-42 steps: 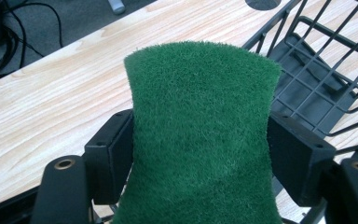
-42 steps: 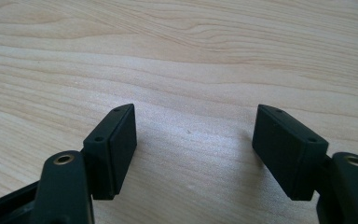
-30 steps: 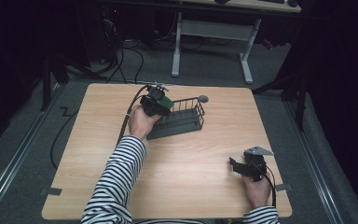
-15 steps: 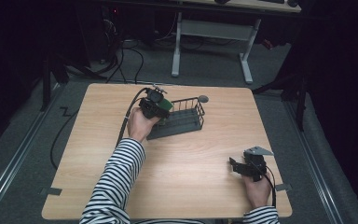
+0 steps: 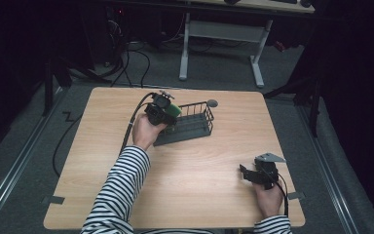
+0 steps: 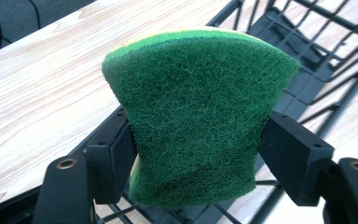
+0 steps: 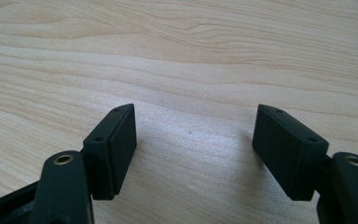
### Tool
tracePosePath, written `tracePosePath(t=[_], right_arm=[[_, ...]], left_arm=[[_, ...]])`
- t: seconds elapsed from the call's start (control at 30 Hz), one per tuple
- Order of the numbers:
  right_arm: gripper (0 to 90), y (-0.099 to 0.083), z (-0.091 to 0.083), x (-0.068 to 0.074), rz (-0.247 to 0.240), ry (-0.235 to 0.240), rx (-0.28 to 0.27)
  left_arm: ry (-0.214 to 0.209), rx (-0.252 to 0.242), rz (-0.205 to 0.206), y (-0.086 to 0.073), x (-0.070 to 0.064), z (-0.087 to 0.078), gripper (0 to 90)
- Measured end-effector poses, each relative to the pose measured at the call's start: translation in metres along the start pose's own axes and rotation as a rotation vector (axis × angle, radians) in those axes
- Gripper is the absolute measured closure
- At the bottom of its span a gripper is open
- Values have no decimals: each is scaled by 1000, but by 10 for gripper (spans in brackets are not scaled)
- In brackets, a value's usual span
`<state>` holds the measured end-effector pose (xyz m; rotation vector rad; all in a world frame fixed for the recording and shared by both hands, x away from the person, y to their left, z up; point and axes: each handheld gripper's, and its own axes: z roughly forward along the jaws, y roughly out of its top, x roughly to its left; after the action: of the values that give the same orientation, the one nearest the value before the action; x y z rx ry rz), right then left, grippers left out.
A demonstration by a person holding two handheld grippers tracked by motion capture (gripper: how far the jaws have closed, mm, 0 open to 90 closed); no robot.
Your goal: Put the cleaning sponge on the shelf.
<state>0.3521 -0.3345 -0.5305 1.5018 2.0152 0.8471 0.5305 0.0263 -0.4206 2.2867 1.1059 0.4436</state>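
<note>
Near the table's far edge, the left gripper (image 5: 168, 113) pinches a green sponge (image 6: 193, 116) over the wire basket's (image 5: 195, 127) left end, best lowered inside before release, while the right gripper (image 7: 193, 154) rests wide open, empty, near the right corner.

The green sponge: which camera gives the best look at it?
The left gripper view: the sponge looms close, squeezed between the left tongs over the wire basket. The high view shows a small green patch.
</note>
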Motion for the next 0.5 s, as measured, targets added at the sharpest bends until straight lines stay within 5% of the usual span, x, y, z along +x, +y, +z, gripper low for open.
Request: tracePosePath(t=[0.5], right_arm=[[304, 0, 0, 0, -1, 1, -1]], left_arm=[[-29, 26, -17, -2, 2, 5, 258]])
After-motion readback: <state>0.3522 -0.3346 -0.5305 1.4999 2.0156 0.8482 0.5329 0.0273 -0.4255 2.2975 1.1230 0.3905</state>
